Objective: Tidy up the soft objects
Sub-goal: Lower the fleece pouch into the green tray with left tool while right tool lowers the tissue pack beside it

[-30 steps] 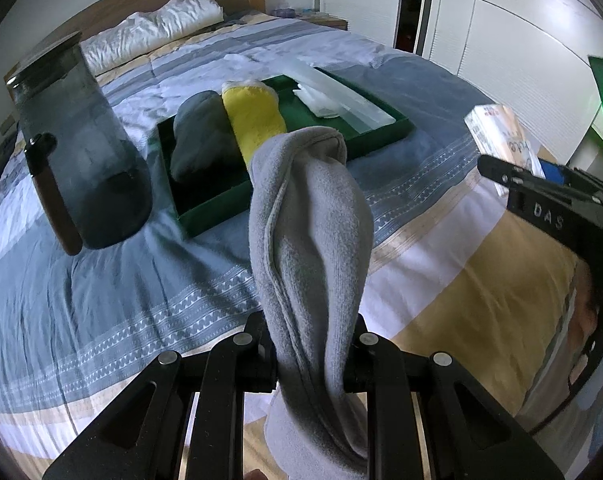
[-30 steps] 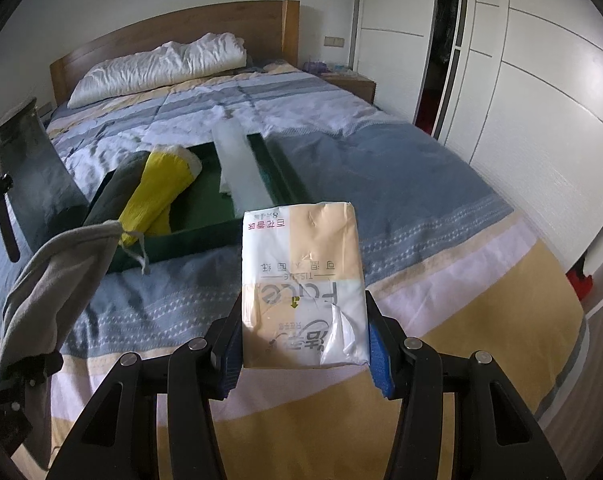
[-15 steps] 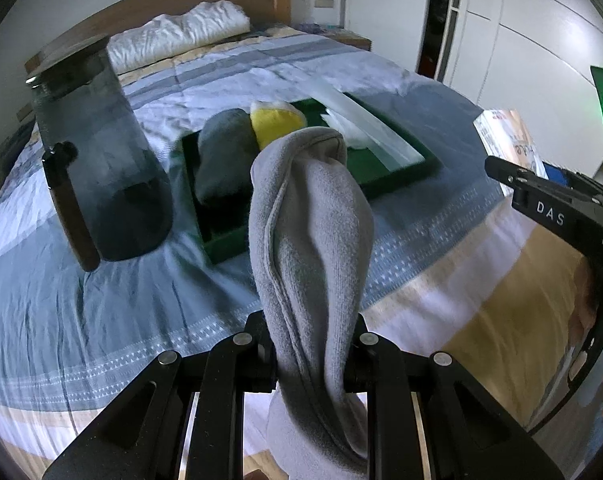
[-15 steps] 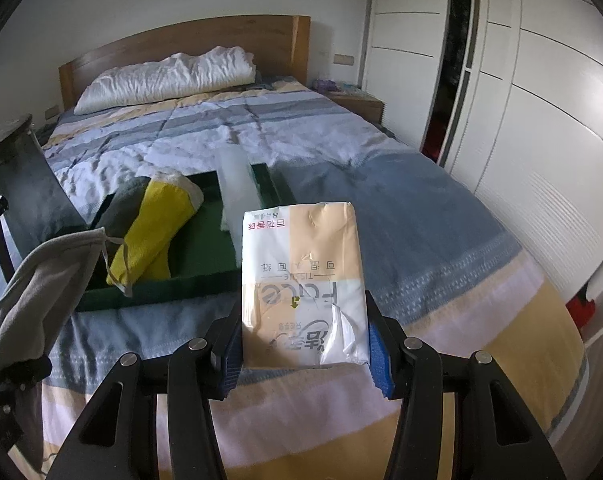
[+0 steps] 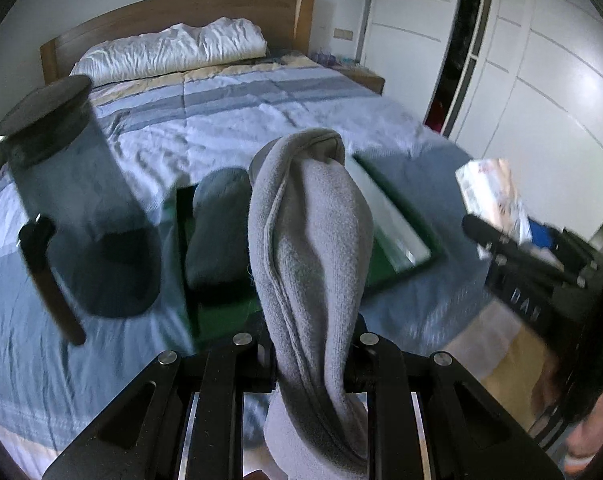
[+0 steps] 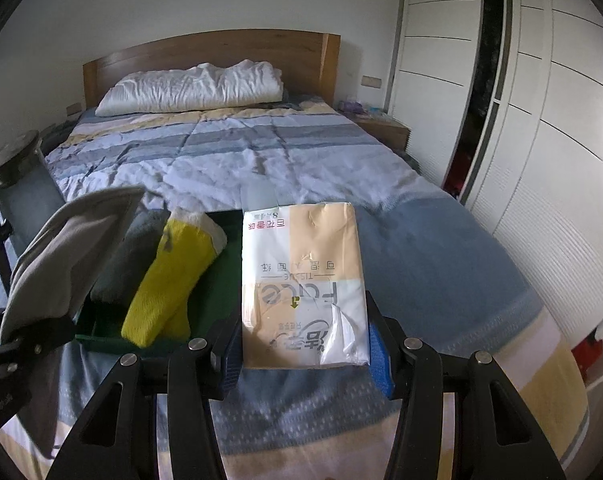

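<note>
My left gripper [image 5: 309, 344] is shut on a light grey sock [image 5: 309, 240] that stands up between its fingers, just in front of a green tray [image 5: 405, 272] on the bed. A dark grey roll [image 5: 217, 228] lies in the tray. In the right wrist view my right gripper [image 6: 301, 356] is shut on a tissue pack [image 6: 301, 280], held above the tray's near rim [image 6: 113, 342]. A yellow sock [image 6: 173, 276] and the dark grey roll [image 6: 129, 260] lie side by side in the tray. The grey sock [image 6: 69, 256] hangs at the left.
A dark glass jug [image 5: 73, 200] with a handle stands on the bed left of the tray. A clear plastic piece [image 6: 259, 198] lies at the tray's far right. A white pillow [image 6: 189, 88] sits by the headboard; white wardrobe doors [image 6: 521, 120] line the right.
Both grippers have moved forward towards the tray and risen a little, so the tray and jug look nearer and lower. Both grips are unchanged.
</note>
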Demonstrator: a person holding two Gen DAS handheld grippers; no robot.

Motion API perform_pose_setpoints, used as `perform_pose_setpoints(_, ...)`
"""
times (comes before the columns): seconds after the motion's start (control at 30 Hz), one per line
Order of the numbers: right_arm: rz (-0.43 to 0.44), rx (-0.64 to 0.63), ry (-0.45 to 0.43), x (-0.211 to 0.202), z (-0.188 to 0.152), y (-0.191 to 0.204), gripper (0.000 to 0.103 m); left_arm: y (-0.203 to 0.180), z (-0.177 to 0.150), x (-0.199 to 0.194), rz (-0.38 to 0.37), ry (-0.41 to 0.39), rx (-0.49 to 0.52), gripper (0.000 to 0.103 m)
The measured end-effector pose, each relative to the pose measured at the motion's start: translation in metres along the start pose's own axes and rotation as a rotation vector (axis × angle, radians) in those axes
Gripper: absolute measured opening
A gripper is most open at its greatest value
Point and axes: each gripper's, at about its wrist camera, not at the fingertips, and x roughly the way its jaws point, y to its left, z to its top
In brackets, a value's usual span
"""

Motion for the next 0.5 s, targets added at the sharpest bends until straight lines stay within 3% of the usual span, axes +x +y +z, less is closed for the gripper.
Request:
perform_pose_setpoints(0.27,0.023,-0.021,-0.002,0.035,0.021,0.012,0.050,-0.001,0.034,0.032,0.042,-0.034,-0.045,0.016)
perform_pose_setpoints(0.5,0.026,-0.032,0.022,0.064,0.027,0.017,0.050,0.003,0.040,0.053,0.086,-0.046,-0.045,0.016)
